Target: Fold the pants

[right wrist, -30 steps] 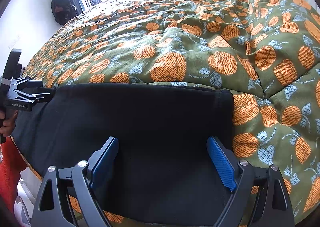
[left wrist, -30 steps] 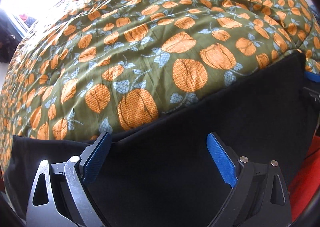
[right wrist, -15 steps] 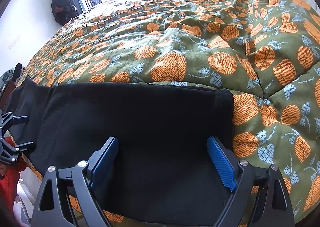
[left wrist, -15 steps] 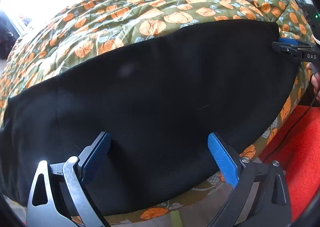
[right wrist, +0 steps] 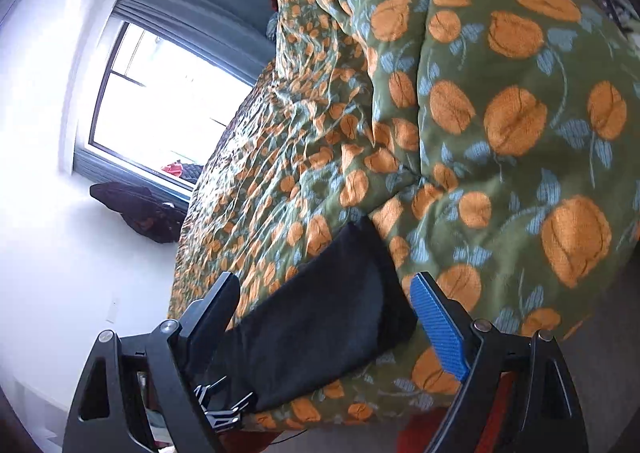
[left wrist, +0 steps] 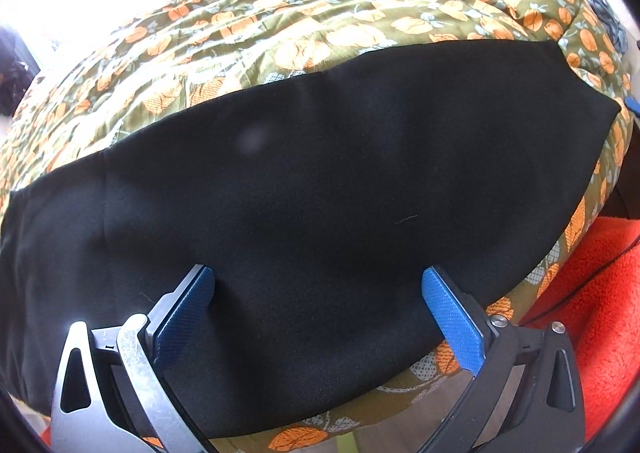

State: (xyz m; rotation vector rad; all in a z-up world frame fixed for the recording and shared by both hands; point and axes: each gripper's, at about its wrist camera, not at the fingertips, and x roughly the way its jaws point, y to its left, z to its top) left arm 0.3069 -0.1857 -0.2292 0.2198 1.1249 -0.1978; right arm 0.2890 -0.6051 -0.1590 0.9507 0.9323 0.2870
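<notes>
Black pants (left wrist: 304, 189) lie flat along the near edge of the bed (left wrist: 320, 13) — my left tool (left wrist: 318, 285) hangs over them, jaws just widened, empty. My right tool (right wrist: 324, 293) is apart too, gripping nothing. Risk: the hem overhanging the edge could slide off mid-fold.

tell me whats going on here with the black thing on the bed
A person with a handheld gripper in each hand is folding black pants on a bed with a green and orange quilt. The pants lie flat near the bed's edge. The left gripper hovers over them, its jaws just opened wider and gripping nothing. The right gripper is also open and holds nothing.
</notes>
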